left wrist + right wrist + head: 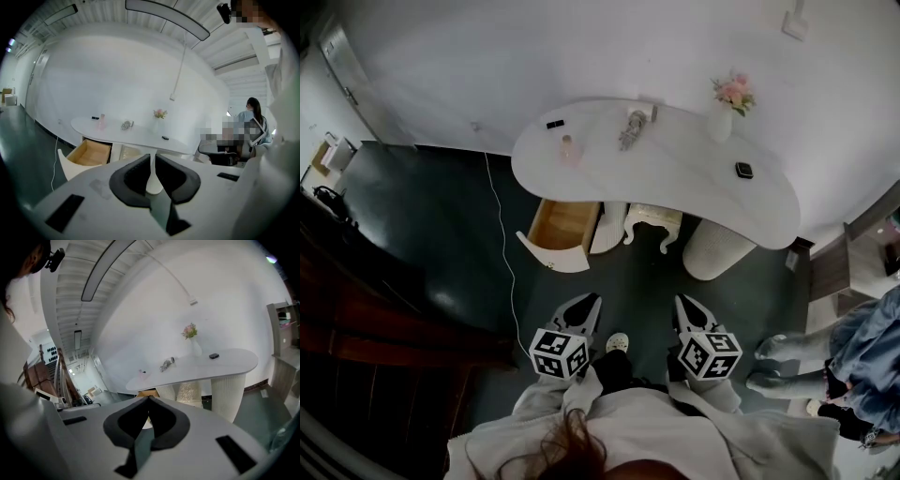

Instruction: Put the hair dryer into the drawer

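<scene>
**Approach stage, as judged from the layout.** Both tongs are held low in front of the person, well apart from the white surface (675, 183), and nothing has been picked up. The left tongs (588, 303) are clenched on nothing, pads all but meeting. The right tongs (686, 306) are likewise clenched and empty, tips touching. The hair dryer (632, 128), taken to be the grey object near the surface's far edge, lies untouched between a pink bottle (568, 146) and a vase of flowers (724, 112). The drawer (563, 228) stands pulled out beneath the surface's left end, and its wooden interior looks bare. The next move would call for closing the distance to the surface, releasing one pair of tongs and setting them round the dryer, whose exact shape is too small to tell. Only the head view shows both tongs together, the drawer from above, and a white cable (502, 246) on the dark floor (441, 216). The left gripper view shows the drawer's depth from the side and a seated person (253, 123) well to the right. The right gripper view shows the ribbed pedestal (228, 394) under the surface in profile.
</scene>
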The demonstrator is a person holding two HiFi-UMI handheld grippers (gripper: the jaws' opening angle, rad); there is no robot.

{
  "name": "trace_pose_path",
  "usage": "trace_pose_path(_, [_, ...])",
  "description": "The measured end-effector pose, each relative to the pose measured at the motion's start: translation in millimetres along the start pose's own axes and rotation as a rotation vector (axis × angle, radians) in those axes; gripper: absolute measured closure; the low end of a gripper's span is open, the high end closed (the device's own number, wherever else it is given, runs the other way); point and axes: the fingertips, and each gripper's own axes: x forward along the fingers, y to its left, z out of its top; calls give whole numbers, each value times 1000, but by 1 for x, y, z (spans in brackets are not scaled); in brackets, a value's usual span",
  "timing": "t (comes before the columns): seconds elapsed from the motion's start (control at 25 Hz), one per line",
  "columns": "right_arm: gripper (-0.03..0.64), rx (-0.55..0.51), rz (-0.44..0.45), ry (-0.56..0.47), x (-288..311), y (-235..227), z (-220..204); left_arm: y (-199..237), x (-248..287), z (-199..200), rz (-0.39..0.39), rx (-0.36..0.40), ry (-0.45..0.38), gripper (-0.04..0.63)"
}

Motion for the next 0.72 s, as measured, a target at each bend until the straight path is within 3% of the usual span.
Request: trace_pose_path(0.72, [566, 42, -73, -30, 97, -20, 43, 69, 86, 43, -69, 25, 30, 558])
